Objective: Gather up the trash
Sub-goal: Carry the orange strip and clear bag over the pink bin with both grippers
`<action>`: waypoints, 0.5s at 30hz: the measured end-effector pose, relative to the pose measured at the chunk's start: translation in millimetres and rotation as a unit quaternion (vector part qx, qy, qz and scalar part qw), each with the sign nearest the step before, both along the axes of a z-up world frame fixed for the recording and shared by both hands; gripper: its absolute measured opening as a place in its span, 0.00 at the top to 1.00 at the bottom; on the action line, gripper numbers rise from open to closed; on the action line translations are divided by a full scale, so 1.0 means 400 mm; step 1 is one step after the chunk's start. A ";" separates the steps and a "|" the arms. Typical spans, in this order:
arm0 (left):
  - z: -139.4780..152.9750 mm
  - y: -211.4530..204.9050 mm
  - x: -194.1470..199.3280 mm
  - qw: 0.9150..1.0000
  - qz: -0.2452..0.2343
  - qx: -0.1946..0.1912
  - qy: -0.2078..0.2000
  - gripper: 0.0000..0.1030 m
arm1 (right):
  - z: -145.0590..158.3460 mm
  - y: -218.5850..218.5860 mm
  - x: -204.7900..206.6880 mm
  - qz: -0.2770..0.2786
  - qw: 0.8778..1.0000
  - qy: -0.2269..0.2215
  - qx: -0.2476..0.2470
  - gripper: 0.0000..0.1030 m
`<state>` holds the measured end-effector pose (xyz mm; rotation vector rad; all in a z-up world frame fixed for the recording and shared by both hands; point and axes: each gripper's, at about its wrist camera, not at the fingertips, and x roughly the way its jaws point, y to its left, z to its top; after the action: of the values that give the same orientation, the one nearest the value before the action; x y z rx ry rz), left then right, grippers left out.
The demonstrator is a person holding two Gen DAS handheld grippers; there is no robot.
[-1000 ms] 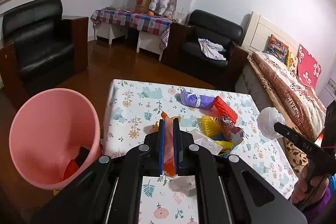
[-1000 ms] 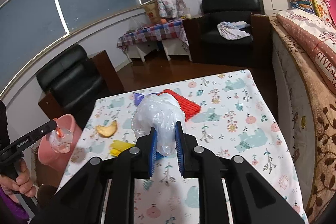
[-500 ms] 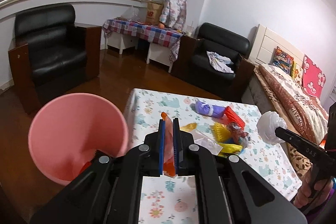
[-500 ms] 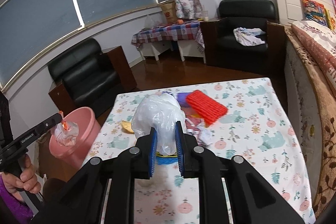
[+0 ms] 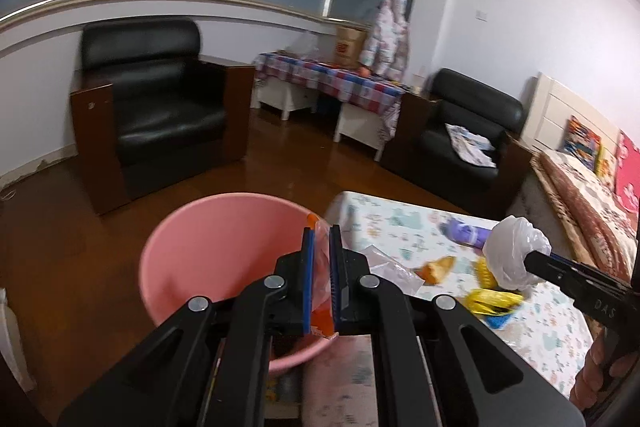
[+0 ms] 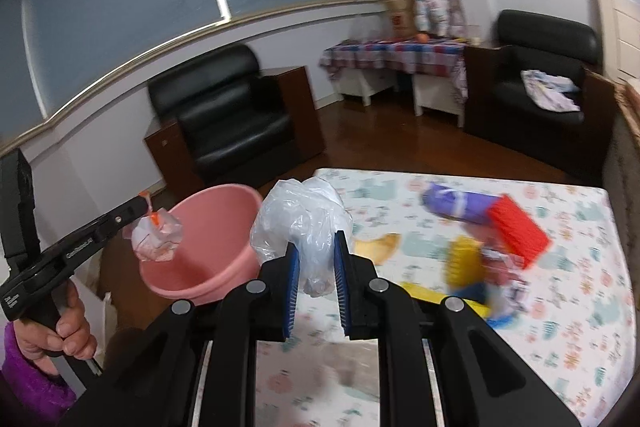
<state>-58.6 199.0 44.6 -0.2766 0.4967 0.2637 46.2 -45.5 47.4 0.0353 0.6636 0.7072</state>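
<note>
Two loads in carry: left gripper (image 5: 321, 279) clamped on an orange wrapper (image 5: 320, 301) over the pink bin (image 5: 208, 247), right gripper (image 6: 314, 289) pinching a clear plastic bag (image 6: 304, 223) above the counter (image 6: 560, 327); next, release into bin.

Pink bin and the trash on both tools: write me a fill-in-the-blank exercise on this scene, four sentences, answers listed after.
1. The left tool grips a clear wrapper with ____ markings.
2. The right tool is shut on a crumpled ____ plastic bag.
3. The bin standing on the floor is ____ in colour.
4. The red ridged piece lies on the table touching a ____ packet.

Missing words: orange; white; pink; purple
</note>
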 end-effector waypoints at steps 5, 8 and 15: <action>-0.020 0.067 -0.017 1.000 0.028 -0.006 0.008 0.94 | -0.009 0.105 0.002 0.041 0.999 0.011 -0.003 0.85; -0.038 0.098 -0.025 0.999 0.039 -0.012 0.015 0.94 | -0.017 0.169 0.001 0.063 0.998 0.014 -0.006 0.85; -0.070 0.131 -0.027 0.998 0.052 -0.021 0.030 0.94 | -0.053 0.277 0.008 0.094 0.995 0.030 -0.018 0.84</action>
<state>-69.5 251.4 16.8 -0.3359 0.5481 0.3636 49.4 65.2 26.2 -0.0403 0.7438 0.8784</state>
